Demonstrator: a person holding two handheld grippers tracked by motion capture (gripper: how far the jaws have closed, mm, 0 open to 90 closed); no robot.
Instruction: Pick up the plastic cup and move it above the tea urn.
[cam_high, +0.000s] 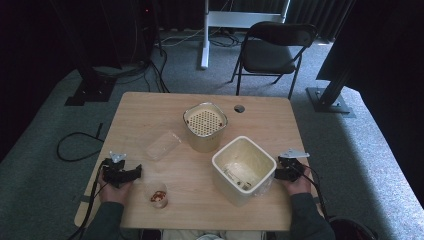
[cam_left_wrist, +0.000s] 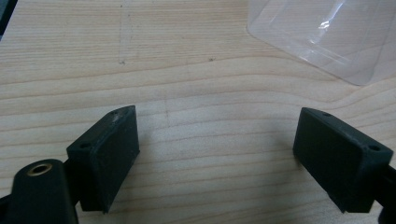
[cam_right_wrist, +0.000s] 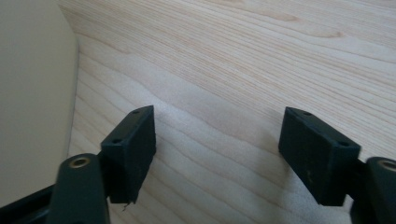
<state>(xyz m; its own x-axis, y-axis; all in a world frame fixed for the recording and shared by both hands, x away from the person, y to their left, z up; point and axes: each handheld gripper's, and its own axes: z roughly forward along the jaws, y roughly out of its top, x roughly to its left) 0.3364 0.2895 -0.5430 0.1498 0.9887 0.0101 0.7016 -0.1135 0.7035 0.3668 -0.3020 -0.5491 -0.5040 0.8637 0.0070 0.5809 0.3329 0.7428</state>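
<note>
Left gripper (cam_high: 131, 173) rests on the wooden desk (cam_high: 150, 107) at its near left edge, held in the person's left hand (cam_high: 113, 187). Its jaws stand released, wide apart, with bare desk surface between them in the left gripper view; nothing is held. A clear plastic cup (cam_high: 158, 194) with red and pale contents stands just beside this gripper, toward the near edge. A clear plastic lid (cam_high: 162, 145) lies flat on the desk farther out; a clear plastic edge (cam_left_wrist: 327, 37) shows ahead of the jaws in the left gripper view, apart from them.

Right gripper (cam_high: 280, 172) sits at the near right edge of the desk, in the person's right hand (cam_high: 299, 186). Its jaws are likewise released and empty, over bare wood. The cream square bin (cam_high: 243, 170) stands upright just beside this gripper, on its left; its wall (cam_right_wrist: 32, 93) shows close beside one jaw in the right gripper view. Contact cannot be confirmed. The bin holds some items on its floor, not identifiable.

A second cream container (cam_high: 205, 126), fitted with a perforated insert, stands upright behind the bin, near the desk centre. A black folding chair (cam_high: 272, 50) stands on the carpet beyond the desk.
</note>
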